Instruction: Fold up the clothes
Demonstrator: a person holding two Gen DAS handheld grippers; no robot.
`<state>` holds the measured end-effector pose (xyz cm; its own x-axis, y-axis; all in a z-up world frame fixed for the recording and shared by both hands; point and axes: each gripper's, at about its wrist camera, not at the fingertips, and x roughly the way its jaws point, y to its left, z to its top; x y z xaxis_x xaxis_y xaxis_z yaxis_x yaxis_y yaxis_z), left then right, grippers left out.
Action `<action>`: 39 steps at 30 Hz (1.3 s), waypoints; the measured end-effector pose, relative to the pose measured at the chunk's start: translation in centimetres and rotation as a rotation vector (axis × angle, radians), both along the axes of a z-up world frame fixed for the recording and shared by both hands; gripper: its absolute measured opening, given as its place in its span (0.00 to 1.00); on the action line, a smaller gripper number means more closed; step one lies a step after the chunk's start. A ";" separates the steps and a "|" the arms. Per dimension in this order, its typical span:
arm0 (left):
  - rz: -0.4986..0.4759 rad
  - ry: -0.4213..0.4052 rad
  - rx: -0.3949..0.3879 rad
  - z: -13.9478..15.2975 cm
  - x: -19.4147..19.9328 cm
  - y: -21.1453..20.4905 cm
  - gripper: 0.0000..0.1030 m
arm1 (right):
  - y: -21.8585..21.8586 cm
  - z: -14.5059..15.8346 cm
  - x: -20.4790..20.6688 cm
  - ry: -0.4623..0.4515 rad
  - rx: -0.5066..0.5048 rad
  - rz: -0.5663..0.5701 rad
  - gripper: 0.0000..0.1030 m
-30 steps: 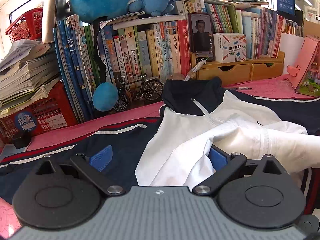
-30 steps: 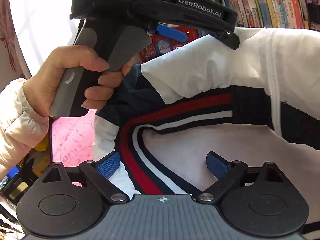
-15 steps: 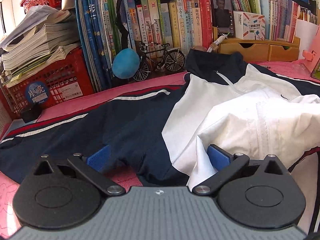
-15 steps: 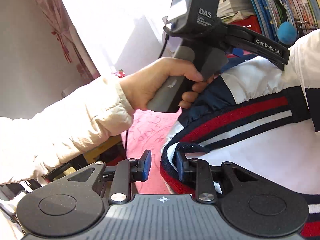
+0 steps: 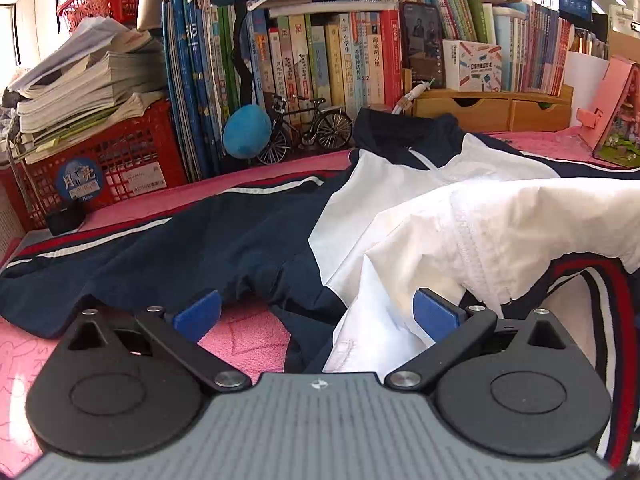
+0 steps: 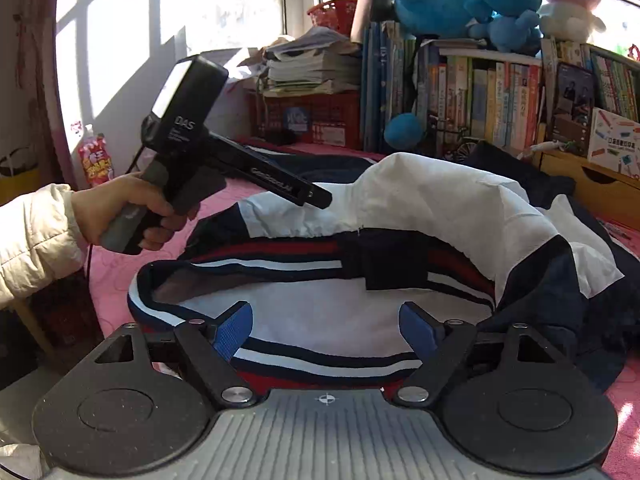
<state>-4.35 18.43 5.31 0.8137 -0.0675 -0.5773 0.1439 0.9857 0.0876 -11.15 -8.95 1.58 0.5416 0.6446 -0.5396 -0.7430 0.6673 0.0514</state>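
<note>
A navy and white jacket (image 5: 248,240) with a red and white striped hem (image 6: 304,258) lies on the pink table cover (image 5: 244,336), its lower part bunched up into a hump. My left gripper (image 5: 316,314) stands open low over the near edge, with a white fold by its right pad (image 5: 434,314). In the right wrist view a hand (image 6: 132,204) holds that left gripper (image 6: 320,200) over the jacket's left side. My right gripper (image 6: 325,330) is opening; the striped hem lies between its pads, which do not press on it.
Books (image 5: 320,56) line the back, with a red crate of papers (image 5: 100,160), a model bicycle (image 5: 304,128), a blue ball (image 5: 246,132) and wooden drawers (image 5: 488,112). Blue plush toys (image 6: 460,4) sit on top. A pink stand (image 5: 612,112) is at the right.
My right gripper pinched the striped hem half a second ago and has now spread its jaws off it, swinging to face the shelves. My left gripper drew back toward the near edge, staying open.
</note>
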 end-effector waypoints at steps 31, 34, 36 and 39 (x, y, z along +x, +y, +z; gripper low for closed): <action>0.242 -0.127 0.329 -0.7 -8.6 0.2 1.00 | -2.2 1.6 7.8 -0.100 0.091 -0.348 0.95; 0.272 -0.134 0.256 -0.3 -9.0 1.2 1.00 | -0.6 1.9 7.7 -0.141 0.008 -0.339 0.95; 0.276 -0.152 0.211 0.2 -9.4 1.7 1.00 | 1.2 1.9 4.7 -0.262 -0.046 -0.227 0.98; 0.293 -0.190 0.184 0.9 -10.0 1.9 1.00 | 4.3 1.6 -0.4 -0.449 -0.138 -0.039 1.00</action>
